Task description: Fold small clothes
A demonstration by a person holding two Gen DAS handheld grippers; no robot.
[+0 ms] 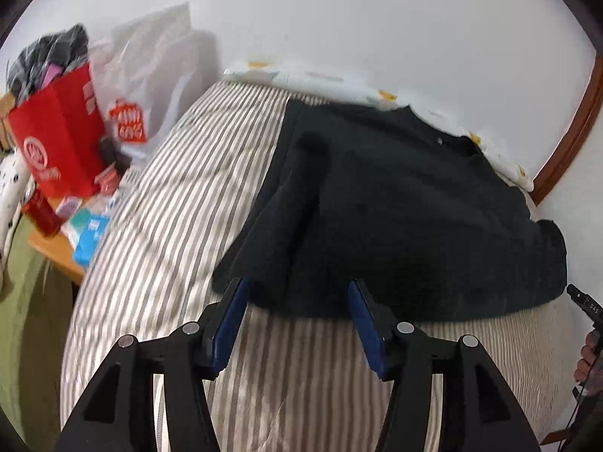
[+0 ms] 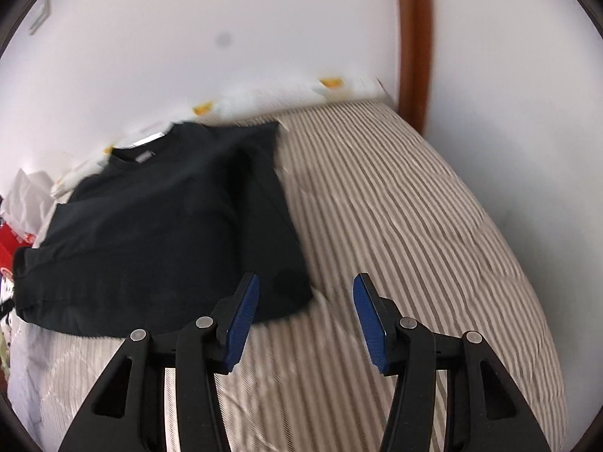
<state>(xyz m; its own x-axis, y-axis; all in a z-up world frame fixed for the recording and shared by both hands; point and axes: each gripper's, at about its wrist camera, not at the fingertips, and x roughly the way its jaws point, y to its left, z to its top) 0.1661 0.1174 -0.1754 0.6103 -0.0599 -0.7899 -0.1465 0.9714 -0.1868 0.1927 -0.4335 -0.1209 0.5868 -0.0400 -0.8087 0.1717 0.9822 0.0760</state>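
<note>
A black T-shirt (image 1: 395,203) lies on the striped bed cover (image 1: 181,196), its left sleeve folded inward over the body. My left gripper (image 1: 297,290) stands open just short of the shirt's near hem, nothing between its blue pads. In the right wrist view the same black T-shirt (image 2: 162,226) lies to the left, collar toward the wall. My right gripper (image 2: 305,282) is open over the shirt's near right corner and the striped bed cover (image 2: 414,226), holding nothing. The other gripper's tip and a hand (image 1: 588,346) show at the right edge of the left wrist view.
A red paper bag (image 1: 56,139) stuffed with clothes, a white plastic bag (image 1: 147,75) and small boxes crowd a side table at the left of the bed. White wall runs behind the bed; a brown wooden frame (image 2: 414,37) stands at the right.
</note>
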